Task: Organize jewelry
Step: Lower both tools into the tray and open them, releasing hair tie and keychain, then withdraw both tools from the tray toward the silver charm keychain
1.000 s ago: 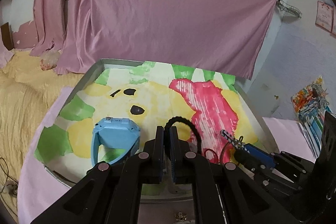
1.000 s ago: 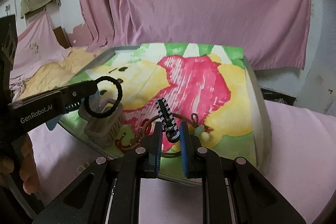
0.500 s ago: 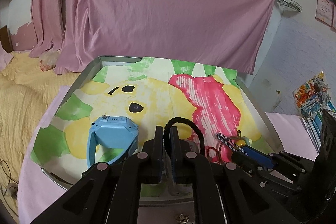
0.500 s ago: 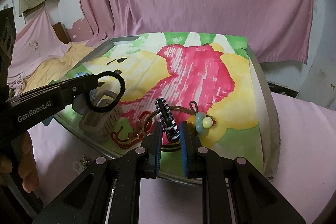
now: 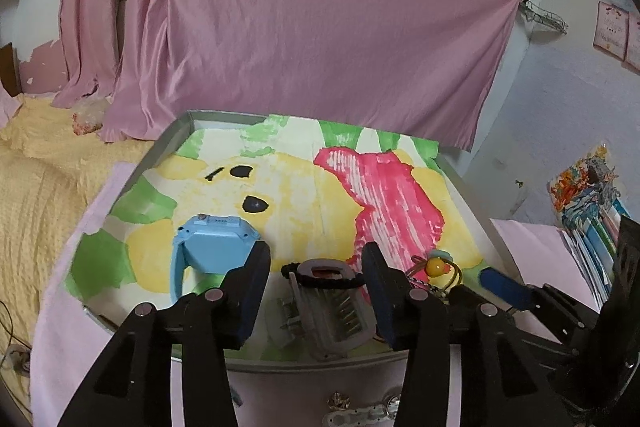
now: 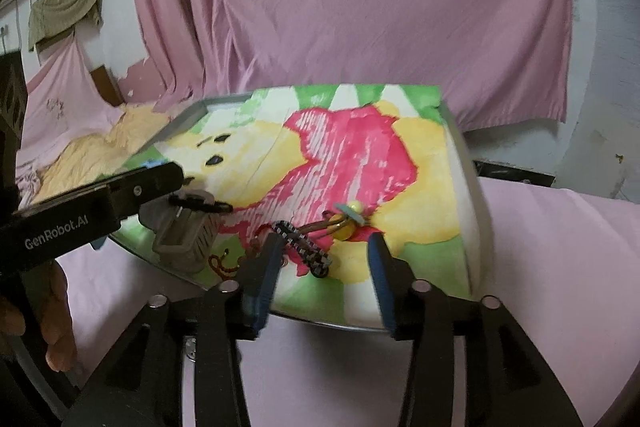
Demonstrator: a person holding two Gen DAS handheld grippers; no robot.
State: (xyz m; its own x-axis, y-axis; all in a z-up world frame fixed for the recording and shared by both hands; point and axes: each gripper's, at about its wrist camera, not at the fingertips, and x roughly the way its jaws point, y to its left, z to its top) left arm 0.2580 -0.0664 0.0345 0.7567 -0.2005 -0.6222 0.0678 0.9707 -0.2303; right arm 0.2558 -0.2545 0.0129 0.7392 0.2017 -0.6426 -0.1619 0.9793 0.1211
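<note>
A metal tray (image 5: 176,131) lined with a painted sheet holds the jewelry. My left gripper (image 5: 316,255) stands open over a grey claw clip (image 5: 332,315), and a black hair tie (image 5: 324,281) lies across the clip's top. A blue watch (image 5: 212,243) stands just left of it. My right gripper (image 6: 325,247) is open at the tray's near edge, with a black-and-white striped band (image 6: 304,251) lying on the sheet between its fingers. A hair tie with a yellow bead (image 6: 348,219) rests beyond it. A red cord (image 6: 224,263) lies by the clip (image 6: 184,231).
The tray sits on pink cloth. A yellow blanket (image 5: 32,187) spreads to the left, and a stack of colourful packets (image 5: 592,211) stands at the right. A pink curtain (image 5: 320,27) hangs behind. Small metal pieces (image 5: 352,415) lie on the cloth below the tray. A hand (image 6: 56,307) holds the left gripper.
Both grippers have opened. The left one let the black hair tie drop onto the grey clip; the right one let the striped band fall onto the tray.
</note>
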